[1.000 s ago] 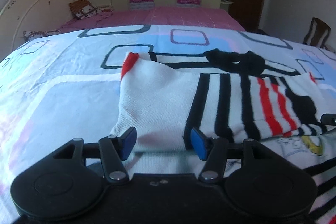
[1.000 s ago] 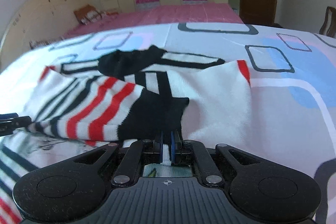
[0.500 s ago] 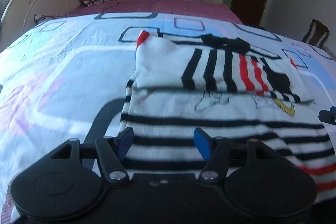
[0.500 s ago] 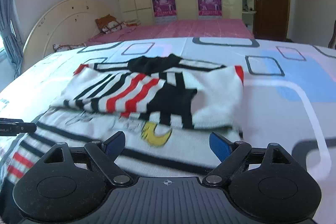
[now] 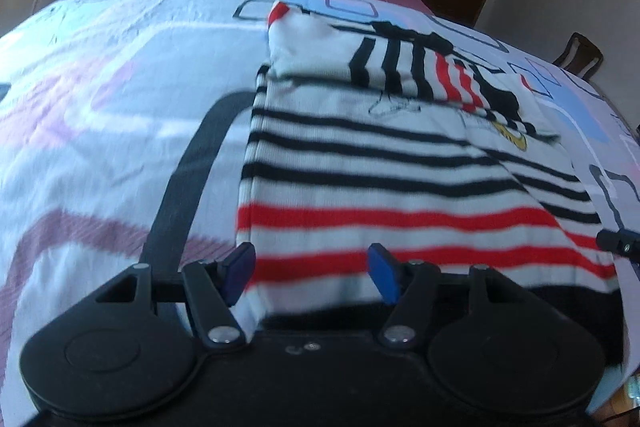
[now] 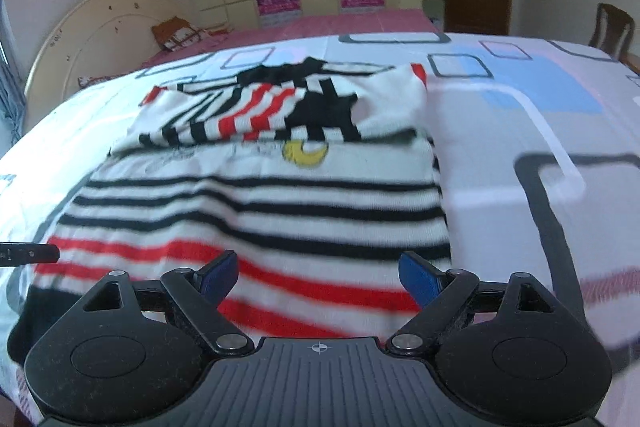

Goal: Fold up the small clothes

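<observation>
Striped knit sweater [image 5: 400, 163] lay flat on the bedspread [image 5: 100, 87], sleeves folded across its far end, long axis running 6 to 12. My left gripper [image 5: 312, 269] and right gripper [image 6: 318, 275] both gaped empty over the near hem [image 6: 304, 291], left at its 9 o'clock corner. Open bedspread all around.

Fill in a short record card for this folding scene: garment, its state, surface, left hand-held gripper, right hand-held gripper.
garment: striped sweater, white with black and red bands
state: sleeves folded across the chest, lower body flat
surface: patterned bedsheet
left hand-held gripper: open, over the hem, nothing held
right hand-held gripper: open, over the hem, nothing held
</observation>
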Motion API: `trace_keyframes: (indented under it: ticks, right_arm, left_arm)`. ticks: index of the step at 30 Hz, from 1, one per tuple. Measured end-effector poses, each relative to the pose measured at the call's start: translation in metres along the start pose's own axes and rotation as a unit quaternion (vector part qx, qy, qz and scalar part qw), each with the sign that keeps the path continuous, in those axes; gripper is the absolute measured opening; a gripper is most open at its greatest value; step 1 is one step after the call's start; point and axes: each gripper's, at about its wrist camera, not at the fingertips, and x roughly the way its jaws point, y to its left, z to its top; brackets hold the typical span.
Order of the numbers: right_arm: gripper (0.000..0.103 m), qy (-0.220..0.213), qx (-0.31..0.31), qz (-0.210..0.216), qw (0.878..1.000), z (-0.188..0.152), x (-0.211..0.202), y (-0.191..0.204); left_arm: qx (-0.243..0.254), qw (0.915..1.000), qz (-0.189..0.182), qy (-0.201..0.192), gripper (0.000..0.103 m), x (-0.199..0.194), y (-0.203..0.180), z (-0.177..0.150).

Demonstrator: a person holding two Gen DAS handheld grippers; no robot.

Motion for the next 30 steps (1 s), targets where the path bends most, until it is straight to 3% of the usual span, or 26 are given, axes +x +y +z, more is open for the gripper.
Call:
trace_keyframes:
  ticks: [14, 17, 18, 19, 20, 24, 25, 26, 30]
  right_arm:
    - [0.086, 0.031, 0.043, -0.063, 0.997, -0.065, -0.042, -0.010]
    - [0.085, 0.034, 0.054, -0.064, 0.996, -0.072, -0.046, -0.010]
    - [0.077, 0.035, 0.059, -0.063, 0.996, -0.074, -0.047, -0.010]
    - [0.054, 0.043, 0.064, -0.057, 0.995, -0.077, -0.046, -0.010]
    - [0.048, 0.047, 0.071, -0.054, 0.995, -0.079, -0.044, -0.011]
    - [0.048, 0.047, 0.090, -0.049, 0.994, -0.081, -0.046, -0.012]
    - [0.038, 0.050, 0.092, -0.047, 0.993, -0.081, -0.046, -0.012]
    - [0.023, 0.054, 0.094, -0.043, 0.993, -0.081, -0.046, -0.011]
    - [0.010, 0.059, 0.092, -0.028, 0.994, -0.079, -0.046, -0.010]
  left_arm:
    - [-0.020, 0.9978, -0.047, 0.042, 0.058, -0.017, 0.011, -0.045]
    - [-0.018, 0.9967, -0.064, 0.047, 0.048, -0.020, 0.008, -0.052]
    - [-0.017, 0.9962, -0.070, 0.048, 0.042, -0.020, 0.008, -0.053]
    - [-0.017, 0.9957, -0.077, 0.049, 0.037, -0.021, 0.007, -0.055]
    - [-0.019, 0.9952, -0.082, 0.050, 0.036, -0.021, 0.008, -0.056]
    - [-0.034, 0.9918, -0.107, 0.060, 0.018, -0.020, 0.011, -0.057]
    - [-0.037, 0.9907, -0.114, 0.064, 0.015, -0.019, 0.011, -0.057]
    - [-0.037, 0.9900, -0.119, 0.065, 0.014, -0.018, 0.010, -0.058]
    - [-0.036, 0.9890, -0.131, 0.059, 0.009, -0.022, 0.009, -0.056]
